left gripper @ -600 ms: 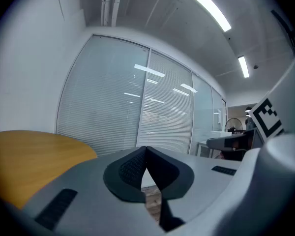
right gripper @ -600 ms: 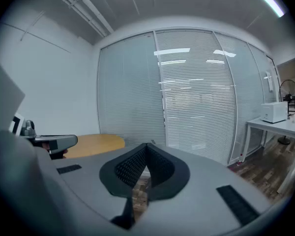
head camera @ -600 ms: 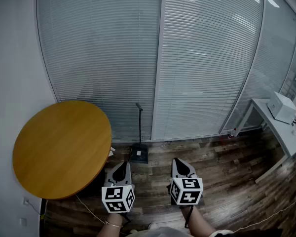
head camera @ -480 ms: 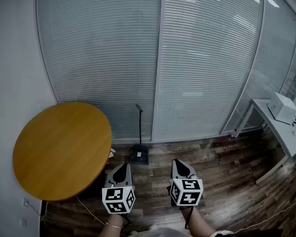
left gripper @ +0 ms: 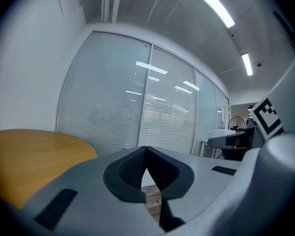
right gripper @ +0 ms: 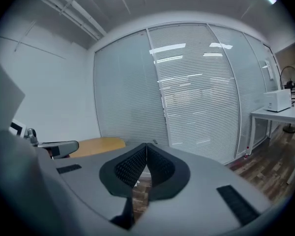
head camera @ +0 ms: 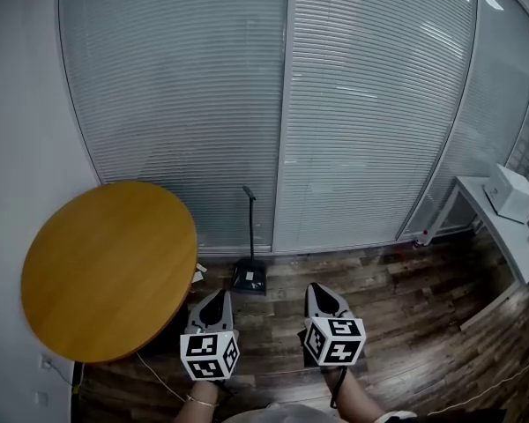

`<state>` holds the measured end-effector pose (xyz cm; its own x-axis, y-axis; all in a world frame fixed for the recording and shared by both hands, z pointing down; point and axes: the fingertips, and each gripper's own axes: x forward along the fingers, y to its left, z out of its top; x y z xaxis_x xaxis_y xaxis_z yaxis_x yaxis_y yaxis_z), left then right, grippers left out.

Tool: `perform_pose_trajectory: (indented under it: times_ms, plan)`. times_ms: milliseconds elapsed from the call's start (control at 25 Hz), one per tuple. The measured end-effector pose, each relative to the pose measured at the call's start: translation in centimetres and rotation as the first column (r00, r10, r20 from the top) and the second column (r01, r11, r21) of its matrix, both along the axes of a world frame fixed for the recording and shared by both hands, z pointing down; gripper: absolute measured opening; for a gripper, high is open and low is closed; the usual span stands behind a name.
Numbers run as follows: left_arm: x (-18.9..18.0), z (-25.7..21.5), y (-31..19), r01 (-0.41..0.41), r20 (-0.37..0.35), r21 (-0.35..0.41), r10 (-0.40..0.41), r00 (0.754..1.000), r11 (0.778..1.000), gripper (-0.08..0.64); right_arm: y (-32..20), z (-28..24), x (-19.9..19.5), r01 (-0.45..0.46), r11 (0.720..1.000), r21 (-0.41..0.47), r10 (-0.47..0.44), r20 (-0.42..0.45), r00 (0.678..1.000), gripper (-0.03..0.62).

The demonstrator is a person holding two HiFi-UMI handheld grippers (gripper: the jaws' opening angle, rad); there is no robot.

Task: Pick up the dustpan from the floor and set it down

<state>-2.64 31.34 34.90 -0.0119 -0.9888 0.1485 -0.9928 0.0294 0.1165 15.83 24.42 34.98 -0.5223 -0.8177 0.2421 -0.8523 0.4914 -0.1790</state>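
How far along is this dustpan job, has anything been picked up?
Nothing looks done yet. The dark long-handled dustpan stands on the wooden floor by the blinds, untouched. The left gripper and right gripper are both shut and empty, short of it. Reaching, lifting and setting down remain.

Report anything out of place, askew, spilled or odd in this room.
Nothing is spilled or broken. The dustpan stands upright on the floor by the blinds, handle up. Only a loose white cable trails across the floor beside the table.
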Motion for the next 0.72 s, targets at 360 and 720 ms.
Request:
perform_pose_trajectory:
  times_ms: [360,720]
  plan:
    - [0.1,1.5,-2.7,0.013,0.001,-0.03,-0.012,1.0,0.999,0.018,-3.1,2.9,2.3,-0.033,0.997,-0.076,0.033,0.001,0.999,0.032]
    - [-1.1,2.2,-7.8,-0.018,0.013,-0.006,0.018,1.0,1.0,0.018,-7.9,4.6,0.5,-0.033,0.995,-0.093,0.031,-0.027,0.999,0.032]
